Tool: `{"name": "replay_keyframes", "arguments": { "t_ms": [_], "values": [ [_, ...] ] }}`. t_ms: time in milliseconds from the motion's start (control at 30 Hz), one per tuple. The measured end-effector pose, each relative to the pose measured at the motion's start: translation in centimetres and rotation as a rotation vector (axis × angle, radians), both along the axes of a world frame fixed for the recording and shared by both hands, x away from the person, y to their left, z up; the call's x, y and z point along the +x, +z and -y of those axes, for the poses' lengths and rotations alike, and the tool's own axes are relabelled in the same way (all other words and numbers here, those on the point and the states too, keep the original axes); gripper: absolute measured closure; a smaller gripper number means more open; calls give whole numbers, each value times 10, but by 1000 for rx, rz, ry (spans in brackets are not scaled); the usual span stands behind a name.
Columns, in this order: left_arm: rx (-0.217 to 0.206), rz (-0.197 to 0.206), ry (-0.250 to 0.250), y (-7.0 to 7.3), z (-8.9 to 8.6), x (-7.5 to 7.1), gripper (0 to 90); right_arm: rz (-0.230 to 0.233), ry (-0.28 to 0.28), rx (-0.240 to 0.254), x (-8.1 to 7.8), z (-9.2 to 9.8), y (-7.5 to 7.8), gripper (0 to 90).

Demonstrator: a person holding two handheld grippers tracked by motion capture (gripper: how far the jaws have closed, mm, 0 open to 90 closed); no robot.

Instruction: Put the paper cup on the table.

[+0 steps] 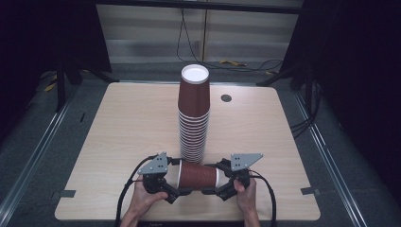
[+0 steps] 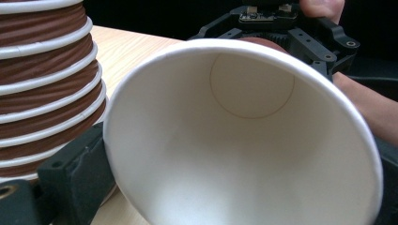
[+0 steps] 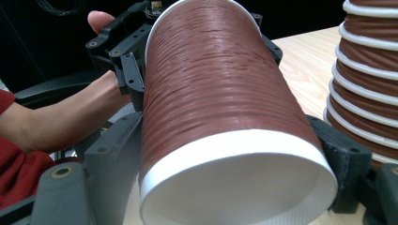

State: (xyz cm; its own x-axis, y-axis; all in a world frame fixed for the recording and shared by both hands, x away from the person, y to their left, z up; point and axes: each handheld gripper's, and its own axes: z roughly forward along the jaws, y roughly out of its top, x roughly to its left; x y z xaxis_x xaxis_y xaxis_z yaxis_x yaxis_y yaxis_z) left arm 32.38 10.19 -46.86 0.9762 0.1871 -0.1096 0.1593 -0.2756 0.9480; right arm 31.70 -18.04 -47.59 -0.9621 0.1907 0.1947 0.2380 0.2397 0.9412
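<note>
The brown paper cup (image 1: 198,175) lies on its side between our two grippers at the near edge of the wooden table (image 1: 123,123), right at the foot of the tall stack of upturned cups (image 1: 194,118). In the high view we hold its wide rim toward the left gripper (image 1: 174,193) and its narrow base toward the right gripper (image 1: 213,191), probably so one hand can steady it while the other takes a new hold before it goes on or comes off the stack.

In the left gripper view we look straight into the cup's white inside (image 2: 244,140). One black jaw sits just beside the rim at the lower left, and the stack (image 2: 42,79) rises at the far left. The jaws look spread wide around the rim; whether the pads press on it we cannot tell.

In the right gripper view the cup's ribbed brown wall (image 3: 216,79) and white bottom rim sit between our own two jaws, which flank it on either side and seem to clasp it, so this claw is the one carrying the cup. The left gripper (image 3: 122,51) shows at the far end.
</note>
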Motion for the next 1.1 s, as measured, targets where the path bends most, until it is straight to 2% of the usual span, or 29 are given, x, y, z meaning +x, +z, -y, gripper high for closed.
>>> {"name": "replay_keyframes", "arguments": {
  "t_ms": [100, 300, 500, 800, 900, 1000, 1100],
  "values": [
    [-4, -2, 1, 0, -1, 0, 35, 1, 2, -2, 0, -1, -1, 205],
    [15, 4, 8, 2, -2, -1, 40, 0, 3, -2, 1, -3, -3, 200],
    [48, 14, 3, 5, -1, 0, 42, 8, -36, 1, 0, -2, -2, 130],
    [57, 0, 29, 7, -6, 3, 42, 24, -116, 39, -3, 7, -4, 127],
    [70, 0, 36, 8, -9, 3, 42, 30, -134, 49, -4, 9, -4, 127],
    [101, 6, 53, 10, -13, 3, 41, 42, -154, 55, -5, 12, -4, 127],
    [106, 3, 60, 12, -15, 4, 41, 47, -170, 57, -6, 14, -4, 126]
  ]
}}
